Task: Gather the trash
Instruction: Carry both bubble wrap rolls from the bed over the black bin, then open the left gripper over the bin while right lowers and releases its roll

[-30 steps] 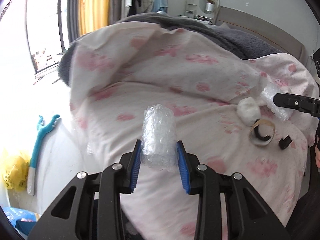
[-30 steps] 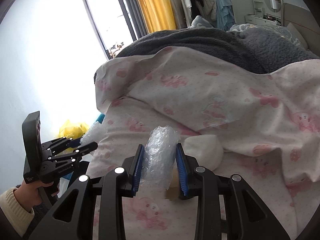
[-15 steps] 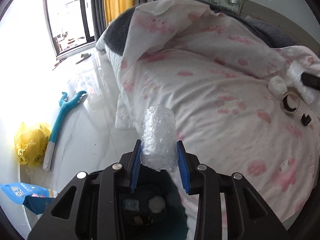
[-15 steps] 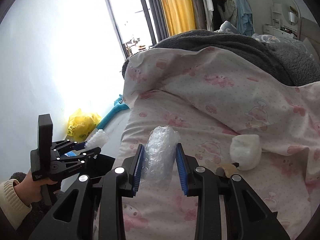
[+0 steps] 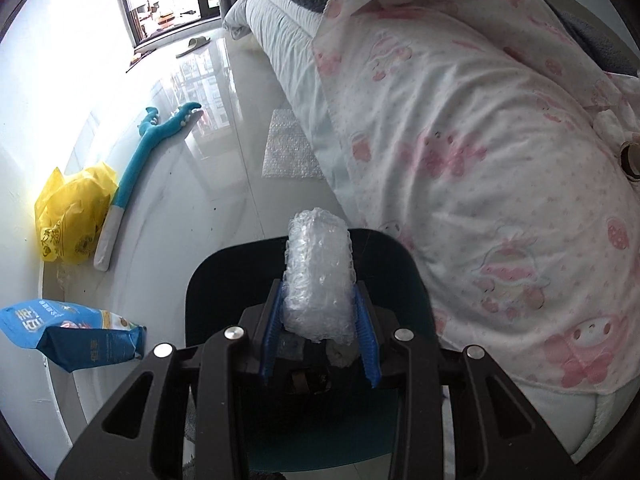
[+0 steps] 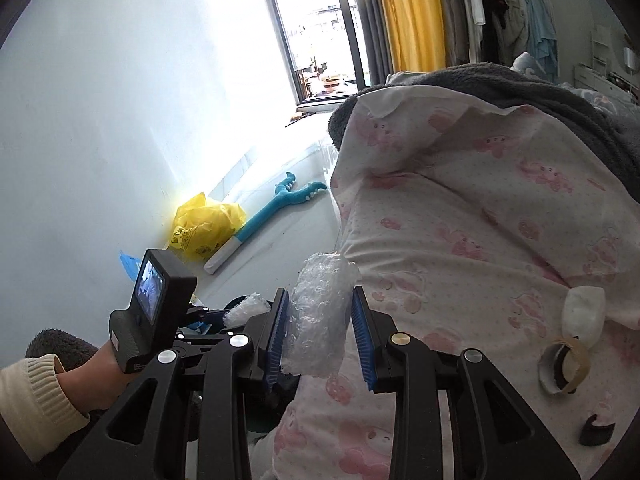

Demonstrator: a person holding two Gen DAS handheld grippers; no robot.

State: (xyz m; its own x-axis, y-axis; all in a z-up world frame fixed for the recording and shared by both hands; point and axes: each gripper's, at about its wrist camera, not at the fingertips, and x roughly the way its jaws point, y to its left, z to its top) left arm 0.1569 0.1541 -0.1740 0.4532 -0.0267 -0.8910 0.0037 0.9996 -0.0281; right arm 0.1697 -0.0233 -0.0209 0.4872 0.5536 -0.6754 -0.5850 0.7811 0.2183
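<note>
Left hand-held gripper (image 5: 318,332): clamped on a bubble wrap roll (image 5: 318,276), above the dark bin (image 5: 208,280) beside the bed (image 5: 480,160).
Right hand-held gripper (image 6: 320,336): pinching crumpled plastic wrap (image 6: 320,316) over the bed's edge.

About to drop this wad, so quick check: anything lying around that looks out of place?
Yes. A bubble wrap sheet lies flat on the floor against the bed, away from the bin. A tape roll, a white wad and a black scrap sit loose on the quilt.
</note>
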